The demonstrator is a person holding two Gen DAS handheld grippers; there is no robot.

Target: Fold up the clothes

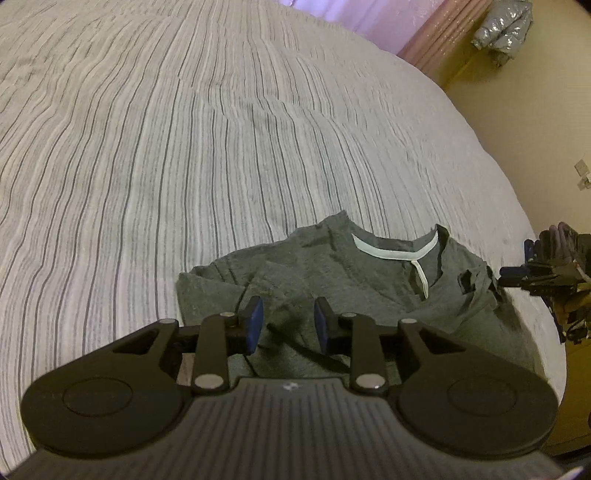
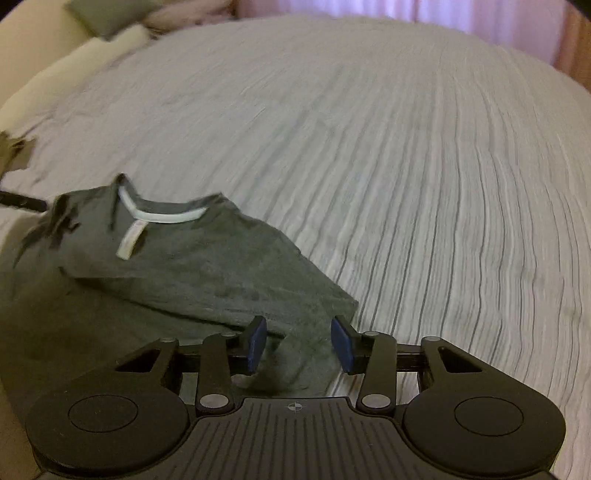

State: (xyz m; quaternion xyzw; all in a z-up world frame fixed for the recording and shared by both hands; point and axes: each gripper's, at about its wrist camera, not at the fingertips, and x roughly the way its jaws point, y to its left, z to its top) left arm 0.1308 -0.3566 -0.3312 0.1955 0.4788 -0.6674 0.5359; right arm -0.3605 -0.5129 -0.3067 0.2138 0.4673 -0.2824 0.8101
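A dark grey T-shirt (image 1: pixel 332 273) with a white neck band lies partly folded on the striped bed, collar away from me. It also shows in the right wrist view (image 2: pixel 192 266). My left gripper (image 1: pixel 288 321) is open and empty, hovering just above the shirt's near left part. My right gripper (image 2: pixel 299 341) is open and empty, its blue pads over the shirt's near right corner. The right gripper also shows at the far right of the left wrist view (image 1: pixel 517 280), by the shirt's sleeve.
The grey-and-white striped bedcover (image 1: pixel 184 147) stretches far beyond the shirt. The bed edge and a cream wall (image 1: pixel 517 129) are at the right. Pillows (image 2: pixel 110 33) lie at the far left of the right wrist view. Pink curtains (image 2: pixel 443 11) hang behind the bed.
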